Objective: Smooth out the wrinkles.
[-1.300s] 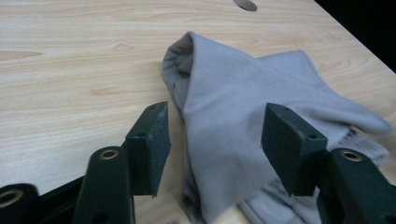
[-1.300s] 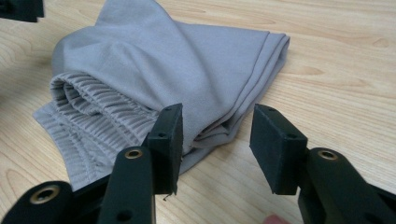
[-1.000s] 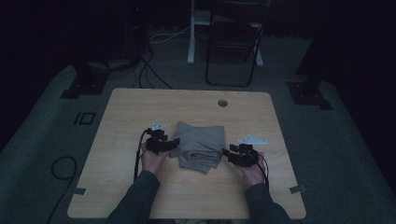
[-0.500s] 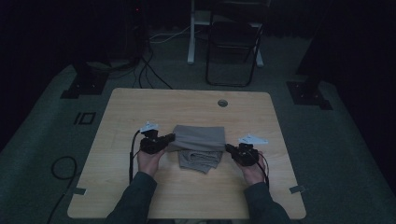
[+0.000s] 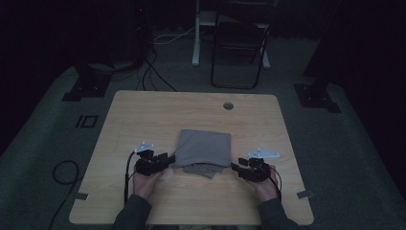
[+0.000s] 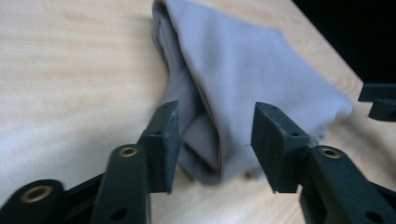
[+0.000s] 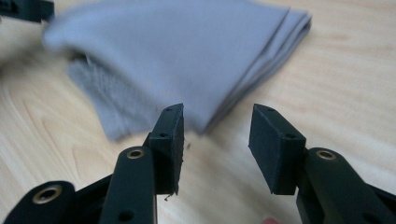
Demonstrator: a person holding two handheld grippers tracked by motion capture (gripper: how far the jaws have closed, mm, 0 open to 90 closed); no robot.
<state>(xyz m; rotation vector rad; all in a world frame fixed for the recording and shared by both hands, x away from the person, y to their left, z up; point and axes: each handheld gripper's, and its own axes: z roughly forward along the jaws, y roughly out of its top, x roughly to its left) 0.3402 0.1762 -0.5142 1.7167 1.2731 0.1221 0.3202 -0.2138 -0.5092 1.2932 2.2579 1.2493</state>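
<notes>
Now your left claw [image 5: 168,158] and right claw [image 5: 236,167] have just opened, pads off the folded cloth [image 5: 203,148] in the middle of the bench [image 5: 143,110], so it stays neat.

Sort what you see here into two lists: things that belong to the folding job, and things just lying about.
Belongs to the job:
- folded grey cloth
- left gripper, jaws open at the cloth's edge
- right gripper, jaws open beside the cloth
- table

Just lying about:
- folding chair
- floor cables
</notes>
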